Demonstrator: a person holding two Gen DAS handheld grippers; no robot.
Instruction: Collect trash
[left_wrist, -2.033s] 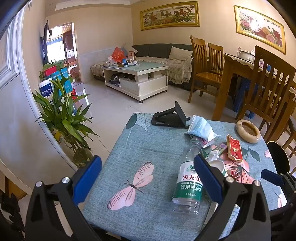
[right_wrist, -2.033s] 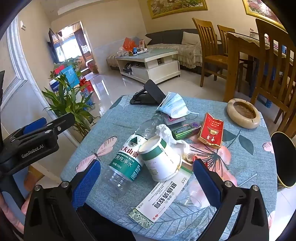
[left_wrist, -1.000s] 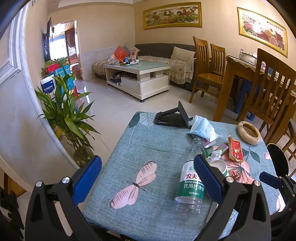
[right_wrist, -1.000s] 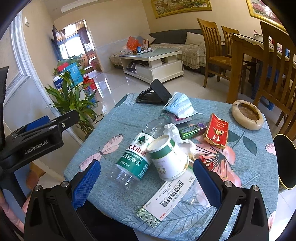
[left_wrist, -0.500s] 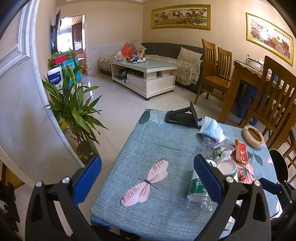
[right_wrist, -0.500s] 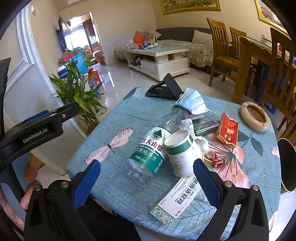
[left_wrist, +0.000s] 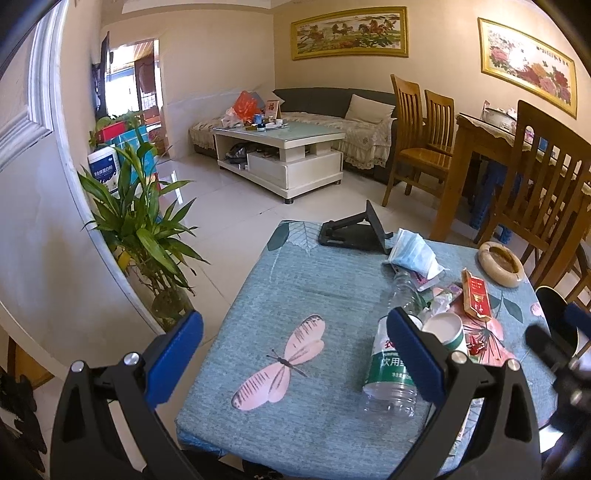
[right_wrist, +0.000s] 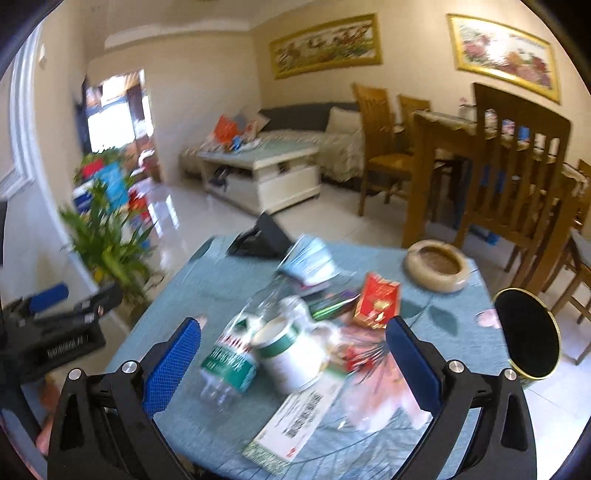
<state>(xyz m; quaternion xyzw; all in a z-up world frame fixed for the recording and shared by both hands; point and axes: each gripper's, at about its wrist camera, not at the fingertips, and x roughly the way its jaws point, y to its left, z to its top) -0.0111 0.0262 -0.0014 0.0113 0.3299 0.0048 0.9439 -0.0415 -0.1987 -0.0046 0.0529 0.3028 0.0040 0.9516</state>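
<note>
Both hand-held grippers, left (left_wrist: 295, 363) and right (right_wrist: 293, 363), spread wide and empty above the tabletop (left_wrist: 306, 280), likely choosing. Trash clustered around the paper cup (right_wrist: 290, 354): water bottle (right_wrist: 231, 360) touching its left, leaflet (right_wrist: 295, 424) nearer.

A clear plastic bottle with a green label (left_wrist: 389, 363) lies on its side beside a tipped white-and-green paper cup (left_wrist: 445, 330), a crumpled blue face mask (left_wrist: 413, 253) farther back.

Ahead of the fingers, a clear glossy plastic bottle (left_wrist: 391, 354) and a paper cup (left_wrist: 445, 331) are seen on matt woven cloth (left_wrist: 314, 288), glossy floor tiles (left_wrist: 229, 210) beyond.
</note>
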